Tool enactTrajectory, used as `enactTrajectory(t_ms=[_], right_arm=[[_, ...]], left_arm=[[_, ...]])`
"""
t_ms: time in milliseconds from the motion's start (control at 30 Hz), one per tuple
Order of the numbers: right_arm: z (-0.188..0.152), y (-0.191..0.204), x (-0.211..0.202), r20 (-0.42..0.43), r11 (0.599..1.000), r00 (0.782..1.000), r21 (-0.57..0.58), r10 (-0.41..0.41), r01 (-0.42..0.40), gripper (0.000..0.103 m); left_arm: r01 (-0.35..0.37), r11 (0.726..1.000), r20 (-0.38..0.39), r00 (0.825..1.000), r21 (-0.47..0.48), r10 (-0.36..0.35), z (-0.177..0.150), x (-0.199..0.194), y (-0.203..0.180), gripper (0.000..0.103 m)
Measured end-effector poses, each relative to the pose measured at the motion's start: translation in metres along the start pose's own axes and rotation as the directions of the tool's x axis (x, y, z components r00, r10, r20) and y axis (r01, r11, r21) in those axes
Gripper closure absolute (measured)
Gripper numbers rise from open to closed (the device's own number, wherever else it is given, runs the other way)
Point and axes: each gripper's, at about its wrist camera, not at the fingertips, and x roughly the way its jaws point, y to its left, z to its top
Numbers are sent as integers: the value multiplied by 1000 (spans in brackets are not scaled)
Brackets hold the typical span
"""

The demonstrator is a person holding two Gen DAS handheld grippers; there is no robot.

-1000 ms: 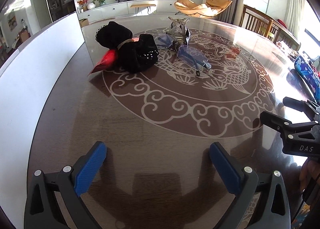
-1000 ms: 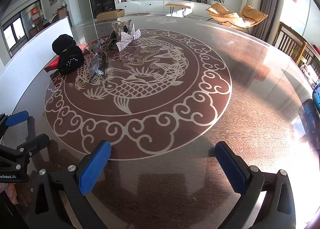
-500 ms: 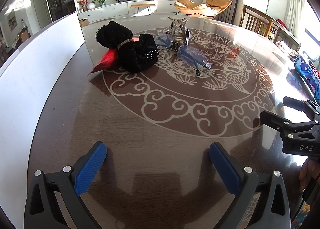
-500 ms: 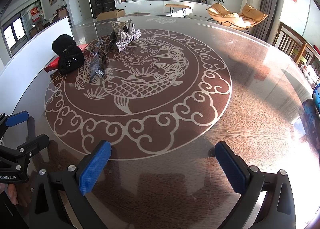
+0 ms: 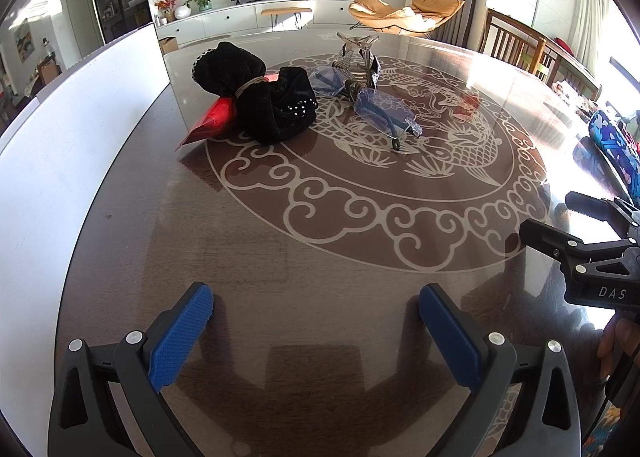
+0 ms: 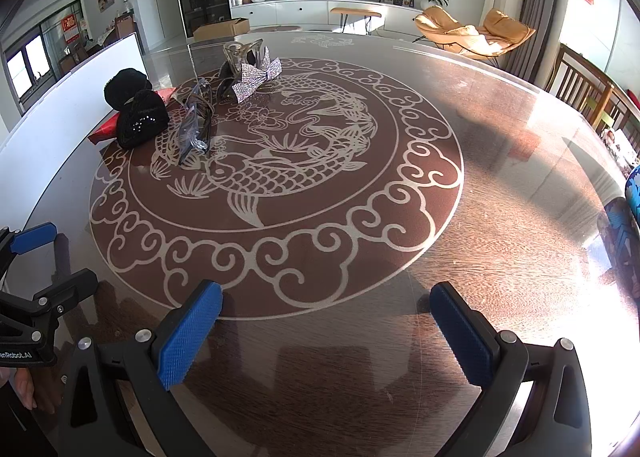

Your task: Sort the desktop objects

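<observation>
Glass-topped table (image 5: 320,257): dark wood under a shiny sheet, with a pale fish and cloud pattern in a ring at its middle.
Left claw (image 5: 316,321): mine, spread wide with nothing between its blue pads (image 5: 180,337), low over the near edge of the table.
Right claw (image 6: 326,321): mine too, just as wide apart and holding nothing, beside the left one at the near edge.
Black velvet pouch (image 5: 260,97): at the far left of the pattern, tied at the neck, lying on a red packet (image 5: 212,119).
Glasses in clear wrap (image 5: 384,111): just right of the pouch, on the fish pattern.
Sparkly hair clip (image 6: 250,71): behind the glasses, farthest from me.
White board (image 5: 60,161): upright along the table's left side, near the pouch.
Reach: all the things lie well apart from both claws.
</observation>
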Motion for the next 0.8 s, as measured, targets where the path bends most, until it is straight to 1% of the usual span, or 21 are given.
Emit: enactTrajectory(t_ms=[400,500,600,667,733,800], right_arm=[[0,0,0,-1,1000,1000,0,0,0,0],[0,0,0,0,1000,1000,0,0,0,0],[0,0,-1,0,1000,1000,0,0,0,0],[0,0,0,0,1000,1000,0,0,0,0],[0,0,-1,-1,1000,1000,0,0,0,0],[0,0,-1,-1,1000,1000,0,0,0,0]], left_arm=[[5,1000,1,1000,-4,-5,-1,0,1,0],[52,998,22,998,-37,-51,-2,-3,8,0],[137,986,62,989,-95,-131,-6,-9,22,0],[169,978,76,984,-118,-161,-6,-9,27,0],[167,979,69,985,-113,-160,-2,-7,27,0],[136,985,48,990,-108,-132,5,-2,28,0]])
